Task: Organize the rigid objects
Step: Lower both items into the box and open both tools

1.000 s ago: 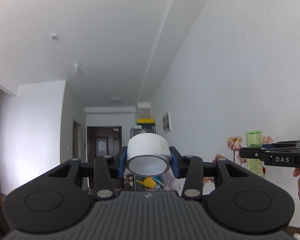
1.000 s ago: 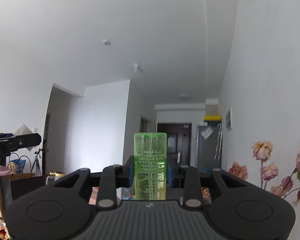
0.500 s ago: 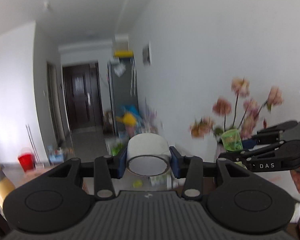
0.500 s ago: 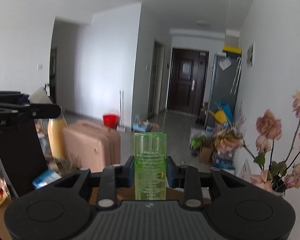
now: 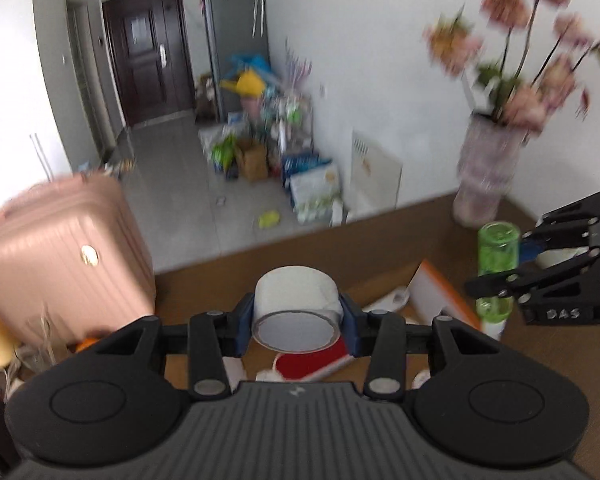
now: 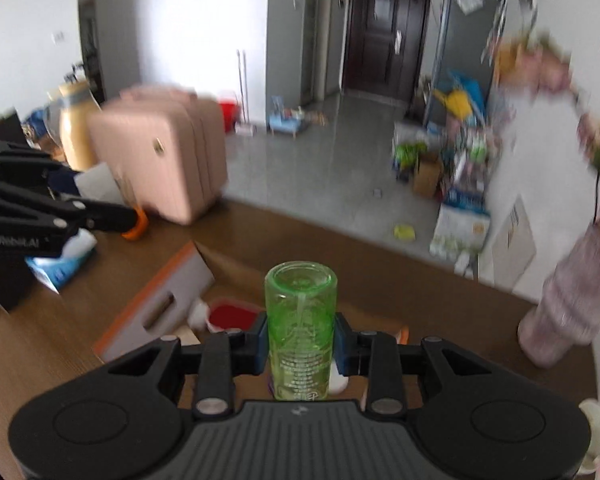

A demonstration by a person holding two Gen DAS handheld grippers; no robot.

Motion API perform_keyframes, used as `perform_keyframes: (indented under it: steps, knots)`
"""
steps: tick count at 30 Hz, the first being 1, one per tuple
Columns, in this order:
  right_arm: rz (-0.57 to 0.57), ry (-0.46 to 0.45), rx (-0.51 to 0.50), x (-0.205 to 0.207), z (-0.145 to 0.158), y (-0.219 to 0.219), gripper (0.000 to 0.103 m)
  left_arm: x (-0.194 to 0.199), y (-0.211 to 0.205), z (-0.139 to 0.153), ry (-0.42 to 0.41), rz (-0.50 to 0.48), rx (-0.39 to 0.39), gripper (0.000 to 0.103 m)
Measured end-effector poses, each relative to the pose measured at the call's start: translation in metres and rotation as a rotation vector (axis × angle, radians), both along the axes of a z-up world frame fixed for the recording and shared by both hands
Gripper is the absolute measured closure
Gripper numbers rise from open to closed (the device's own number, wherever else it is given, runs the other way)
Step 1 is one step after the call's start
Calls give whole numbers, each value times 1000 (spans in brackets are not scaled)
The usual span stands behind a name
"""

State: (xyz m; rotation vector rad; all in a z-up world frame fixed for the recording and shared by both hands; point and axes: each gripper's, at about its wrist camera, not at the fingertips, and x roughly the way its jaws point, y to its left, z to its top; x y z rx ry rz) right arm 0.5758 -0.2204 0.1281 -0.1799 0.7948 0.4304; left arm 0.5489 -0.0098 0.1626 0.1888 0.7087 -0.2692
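Above the brown table, both claws now point downward, formerly ceiling-facing. Left claw grips the tape roll; right claw grips the green bottle. At 6 o'clock, an open box holds a red-filled container.

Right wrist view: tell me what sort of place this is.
Most likely a lived-in flat's hallway and living area: a dark wooden entrance door, a pink hard-shell suitcase on the grey tiled floor, and a brown wooden table.

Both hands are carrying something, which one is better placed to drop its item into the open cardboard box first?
Probably the right. In the right wrist view, the right claw grips the green bottle directly over the cardboard box. The left claw, gripping the tape roll, hangs nearer the box's left edge.
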Motion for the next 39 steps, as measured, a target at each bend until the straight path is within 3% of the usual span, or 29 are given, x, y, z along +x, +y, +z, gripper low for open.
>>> perform_keyframes:
  steps: [7, 16, 22, 26, 31, 34, 35, 36, 39]
  knots:
    - [-25, 151, -26, 28, -74, -1, 73, 23, 11, -79, 167, 4, 30, 60]
    - [-1, 285, -63, 54, -152, 17, 73, 51, 2, -152, 320, 15, 71, 60]
    - [-37, 299, -69, 66, -172, 8, 73, 58, 4, -180, 384, 14, 83, 59]
    - [-19, 275, -114, 64, -178, 6, 74, 52, -2, -187, 395, -50, 117, 57]
    - [-9, 275, -137, 64, -179, 12, 69, 51, -6, -192, 405, -73, 125, 44]
    - [-16, 269, -112, 65, -170, 9, 57, 50, -5, -189, 407, -69, 127, 42]
    - [-25, 257, -113, 64, -167, 9, 46, 51, -4, -187, 405, -65, 127, 38]
    - [-29, 241, -116, 63, -163, 8, 42, 50, -3, -185, 403, -60, 125, 37]
    - [-41, 216, -95, 59, -147, 3, 42, 46, 2, -172, 391, -42, 111, 35]
